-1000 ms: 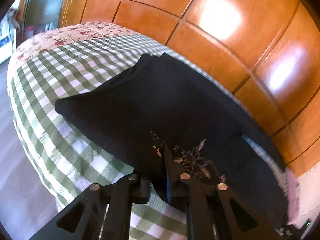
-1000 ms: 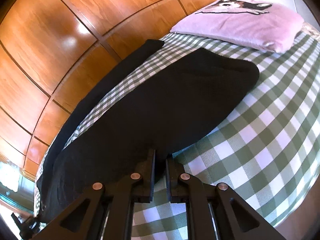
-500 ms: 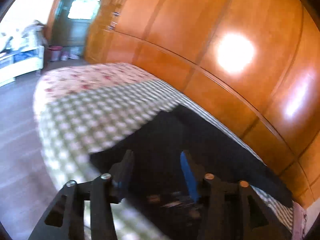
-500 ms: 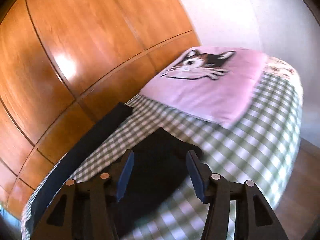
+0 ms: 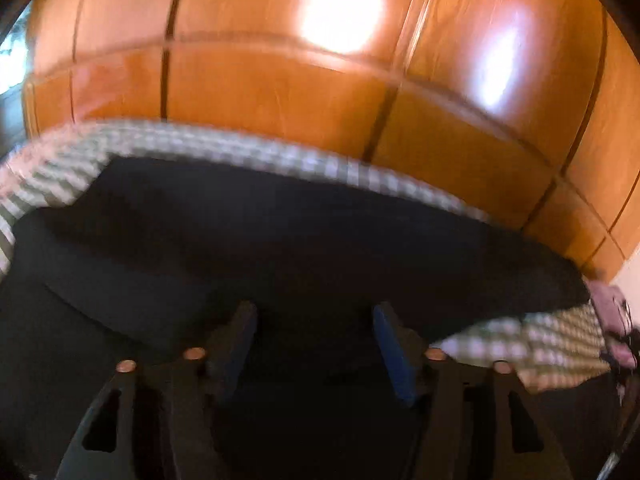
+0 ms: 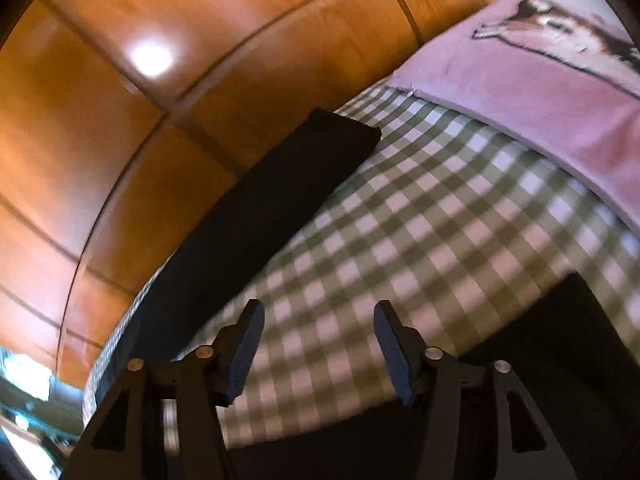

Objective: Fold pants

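Observation:
The black pants (image 5: 280,240) lie spread on the green-checked bed sheet (image 5: 240,144), blurred in the left wrist view. My left gripper (image 5: 313,312) hovers over them, its jaws opening, with nothing pinched between its blue pads (image 5: 394,344). In the right wrist view one long black pant leg (image 6: 256,216) runs along the wall side of the sheet (image 6: 420,220). More black cloth (image 6: 560,360) lies at the lower right. My right gripper (image 6: 319,308) is above bare sheet between the two, jaws opening, with nothing between its fingers.
A glossy wooden panel wall (image 5: 280,80) runs right behind the bed (image 6: 120,140). A pink pillow with an animal print (image 6: 540,92) lies at the far right end of the bed. A bright doorway shows at the lower left (image 6: 28,376).
Both grippers were shut on the edge of the pants and have let go and opened. Both have swung away: the left now over the dark cloth, the right over bare checked sheet.

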The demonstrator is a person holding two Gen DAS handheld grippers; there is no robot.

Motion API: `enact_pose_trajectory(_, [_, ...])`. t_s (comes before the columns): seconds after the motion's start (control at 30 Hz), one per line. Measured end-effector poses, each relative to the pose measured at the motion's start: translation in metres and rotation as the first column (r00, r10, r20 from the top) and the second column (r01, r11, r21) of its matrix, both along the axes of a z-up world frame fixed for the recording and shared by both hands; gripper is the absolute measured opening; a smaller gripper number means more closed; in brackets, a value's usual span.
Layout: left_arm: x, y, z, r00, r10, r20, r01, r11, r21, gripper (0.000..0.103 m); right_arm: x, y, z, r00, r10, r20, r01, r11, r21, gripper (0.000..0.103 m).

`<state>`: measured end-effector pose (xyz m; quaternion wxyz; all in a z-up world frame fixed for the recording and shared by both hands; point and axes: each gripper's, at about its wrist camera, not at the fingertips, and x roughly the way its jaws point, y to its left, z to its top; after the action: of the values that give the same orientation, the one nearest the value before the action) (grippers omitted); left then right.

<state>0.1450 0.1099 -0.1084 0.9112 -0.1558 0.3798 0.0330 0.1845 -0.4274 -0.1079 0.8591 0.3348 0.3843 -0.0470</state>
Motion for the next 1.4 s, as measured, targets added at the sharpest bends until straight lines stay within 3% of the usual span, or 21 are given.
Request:
enact_pose_trajectory(0.07, [-0.002,0.006,-0.004,1.0,-0.004,0.013,0.005,0.998,-0.055,0.072,0.025,-0.012,-0.004,1.0,-0.025,-0.014,0.026,0.999,0.019,0.06])
enact_pose_trajectory(0.2, [-0.008,0.011,-0.006,0.999,0.004,0.041,0.0,0.995,-0.095,0.072,0.069,-0.027,-0.012,0.996,-0.08,-0.032,0.08,0.997,0.007,0.06])
enact_pose_trajectory(0.37, [-0.002,0.006,-0.008,0.999,-0.007,0.037,0.009,0.999,-0.051,0.077,0.099,-0.039,-0.017,0.99,-0.142,0.0,0.142,0.989,0.048,0.059])
enact_pose_trajectory(0.43, [-0.003,0.004,-0.008,0.999,-0.01,0.037,0.011,0.999,-0.039,0.079,0.111,-0.041,-0.017,0.99,-0.139,0.004,0.139,0.989,0.043,0.053])
enact_pose_trajectory(0.5, [-0.001,0.004,-0.009,0.999,-0.013,0.037,0.015,0.999,-0.036,0.08,0.122,-0.041,-0.017,0.99,-0.138,-0.014,0.138,0.99,0.002,0.027])
enact_pose_trajectory(0.57, [-0.002,0.004,-0.008,0.999,-0.015,0.04,0.016,0.999,-0.039,0.081,0.128,-0.04,-0.016,0.992,-0.125,-0.034,0.124,0.992,-0.034,0.019])
enact_pose_trajectory(0.87, [-0.004,0.007,-0.008,0.998,-0.019,0.055,0.022,0.998,-0.063,0.081,0.082,-0.041,0.014,0.991,-0.13,-0.011,0.127,0.982,-0.142,0.012])
enact_pose_trajectory(1.07, [-0.006,0.01,-0.007,0.997,-0.033,0.073,0.04,0.994,-0.101,0.081,0.035,-0.046,0.021,0.985,-0.171,-0.024,0.158,0.948,-0.275,0.012])
enact_pose_trajectory(1.2, [-0.005,0.009,-0.006,0.997,-0.041,0.069,0.048,0.994,-0.101,0.081,0.021,-0.06,0.0,0.978,-0.191,-0.083,0.161,0.945,-0.284,0.012])
enact_pose_trajectory(1.23, [-0.005,0.008,-0.006,0.997,-0.041,0.068,0.048,0.994,-0.102,0.082,0.02,-0.057,-0.002,0.976,-0.194,-0.1,0.157,0.943,-0.294,0.014])
enact_pose_trajectory(1.3, [-0.004,0.009,-0.006,0.997,-0.041,0.066,0.048,0.993,-0.105,0.083,0.025,-0.052,-0.001,0.97,-0.212,-0.122,0.157,0.923,-0.351,0.036])
enact_pose_trajectory(1.4, [-0.004,0.009,-0.008,0.997,-0.041,0.064,0.048,0.993,-0.106,0.083,0.025,-0.035,0.015,0.97,-0.221,-0.098,0.164,0.9,-0.405,0.044])
